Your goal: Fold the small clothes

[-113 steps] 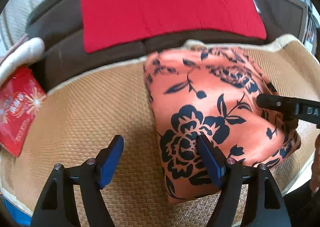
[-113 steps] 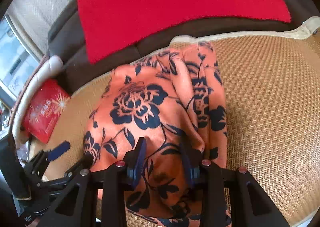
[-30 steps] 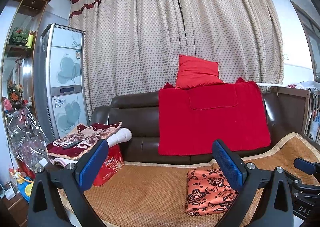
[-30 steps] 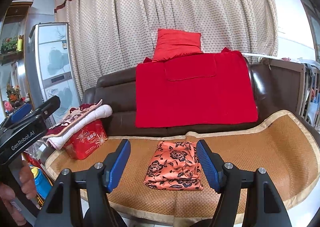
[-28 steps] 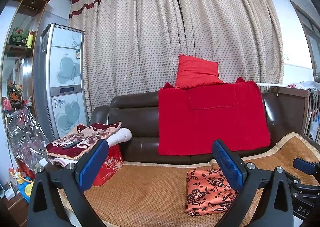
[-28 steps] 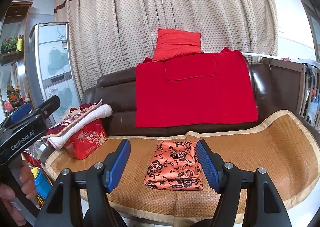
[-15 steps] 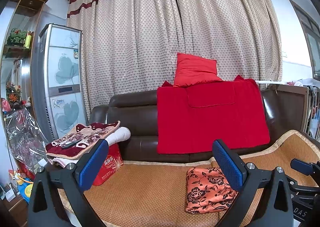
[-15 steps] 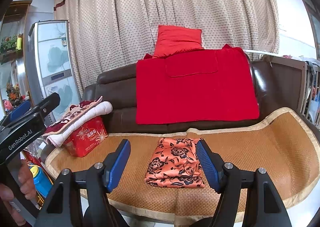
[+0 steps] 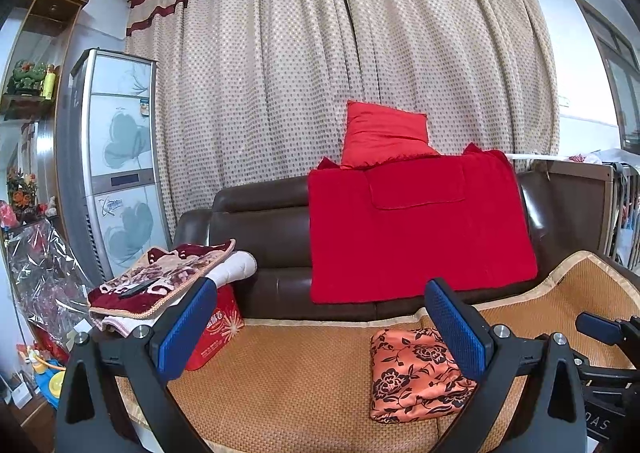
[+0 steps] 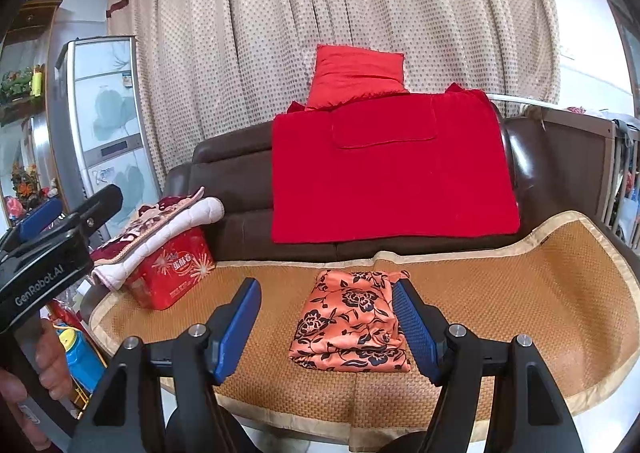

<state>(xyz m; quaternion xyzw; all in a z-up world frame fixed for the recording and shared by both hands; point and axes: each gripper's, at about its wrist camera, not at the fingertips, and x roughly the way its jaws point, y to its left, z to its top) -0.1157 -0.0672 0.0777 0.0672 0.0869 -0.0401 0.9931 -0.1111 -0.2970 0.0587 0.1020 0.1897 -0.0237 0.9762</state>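
Note:
An orange garment with a black flower print (image 10: 350,323) lies folded in a compact rectangle on the woven mat (image 10: 520,293). It also shows in the left wrist view (image 9: 412,373), low and right of centre. My left gripper (image 9: 320,329) is open and empty, held back from the sofa. My right gripper (image 10: 326,325) is open and empty, pulled back and facing the garment. The left gripper's body shows at the left edge of the right wrist view (image 10: 48,257).
A brown leather sofa (image 10: 240,181) carries a red blanket (image 10: 392,177) and a red cushion (image 10: 356,75). A red box (image 10: 172,267) with folded blankets on top (image 10: 168,221) stands at the mat's left end. A tall cabinet (image 9: 116,161) and curtain (image 9: 320,73) stand behind.
Earlier both grippers were down on the garment, the right one pinching its edge. Both have let go and pulled well back; in the last second the views only tilted slightly.

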